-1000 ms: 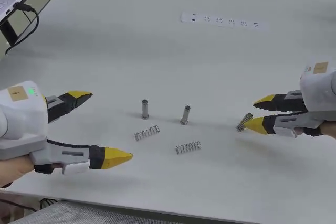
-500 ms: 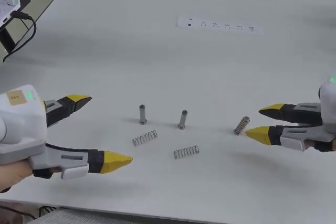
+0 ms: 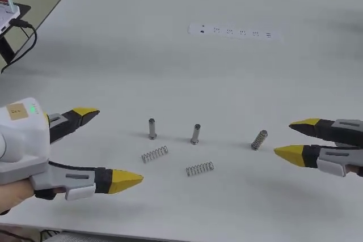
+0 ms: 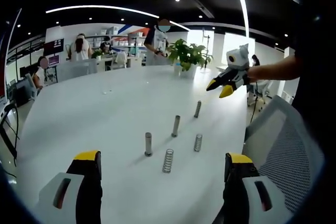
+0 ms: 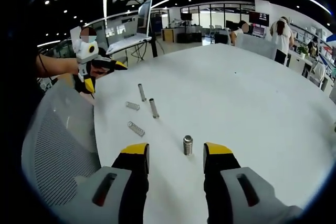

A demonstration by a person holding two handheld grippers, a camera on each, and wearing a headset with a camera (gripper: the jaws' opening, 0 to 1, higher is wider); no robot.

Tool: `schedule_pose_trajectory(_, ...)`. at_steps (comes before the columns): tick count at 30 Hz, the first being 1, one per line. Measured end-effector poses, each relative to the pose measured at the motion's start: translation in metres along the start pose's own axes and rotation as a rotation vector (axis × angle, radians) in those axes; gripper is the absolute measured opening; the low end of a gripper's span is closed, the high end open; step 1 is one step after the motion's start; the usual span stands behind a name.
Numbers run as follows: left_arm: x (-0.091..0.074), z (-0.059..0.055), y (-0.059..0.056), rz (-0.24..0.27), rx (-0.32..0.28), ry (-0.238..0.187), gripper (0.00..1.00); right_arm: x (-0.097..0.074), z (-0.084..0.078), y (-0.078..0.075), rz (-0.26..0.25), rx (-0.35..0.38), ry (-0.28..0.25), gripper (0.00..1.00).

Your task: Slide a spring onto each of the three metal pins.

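Three metal pins stand upright in a row on the white table. The left pin (image 3: 152,129) and the middle pin (image 3: 195,134) are bare. The right pin (image 3: 259,139) wears a spring (image 5: 187,145). Two loose springs (image 3: 154,153) (image 3: 199,168) lie in front of the bare pins. My right gripper (image 3: 295,138) is open just right of the spring-covered pin, not touching it. My left gripper (image 3: 108,145) is wide open and empty, left of the pins. The left gripper view shows the bare pins (image 4: 148,144) (image 4: 176,126) and both loose springs (image 4: 168,160) (image 4: 198,142) ahead.
A white power strip (image 3: 233,32) lies far back on the table (image 3: 170,72). A laptop stand with a black cable (image 3: 17,24) is off the table's left edge. A mesh chair back (image 5: 58,145) is near the front edge. People are in the office behind.
My right gripper has drawn back to the right, away from the spring-covered pin. The head camera has tilted, shifting the scene down. The left gripper has barely moved.
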State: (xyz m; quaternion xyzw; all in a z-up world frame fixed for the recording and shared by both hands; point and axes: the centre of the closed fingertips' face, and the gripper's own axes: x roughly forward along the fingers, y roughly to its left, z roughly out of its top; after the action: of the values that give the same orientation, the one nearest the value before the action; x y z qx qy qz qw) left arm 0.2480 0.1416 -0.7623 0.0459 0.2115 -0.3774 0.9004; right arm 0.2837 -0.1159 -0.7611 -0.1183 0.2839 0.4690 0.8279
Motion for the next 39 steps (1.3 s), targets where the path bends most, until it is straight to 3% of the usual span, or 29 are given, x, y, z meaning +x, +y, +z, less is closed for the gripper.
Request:
schedule_pose_trajectory(8,0.000,-0.002,-0.002,-0.004,-0.003,0.003,0.95,-0.002,-0.015,0.011,0.007,-0.013,0.038,0.38)
schedule_pose_trajectory(20,-0.001,-0.003,-0.004,-0.012,0.002,0.006,0.94,0.005,0.003,0.028,0.061,-0.129,0.059,0.36)
schedule_pose_trajectory(30,-0.005,-0.005,-0.004,-0.015,0.002,0.010,0.94,0.025,0.016,0.056,0.152,-0.274,0.099,0.35)
schedule_pose_trajectory(39,-0.004,-0.004,-0.004,-0.019,0.004,0.012,0.93,0.053,0.008,0.073,0.234,-0.406,0.188,0.32)
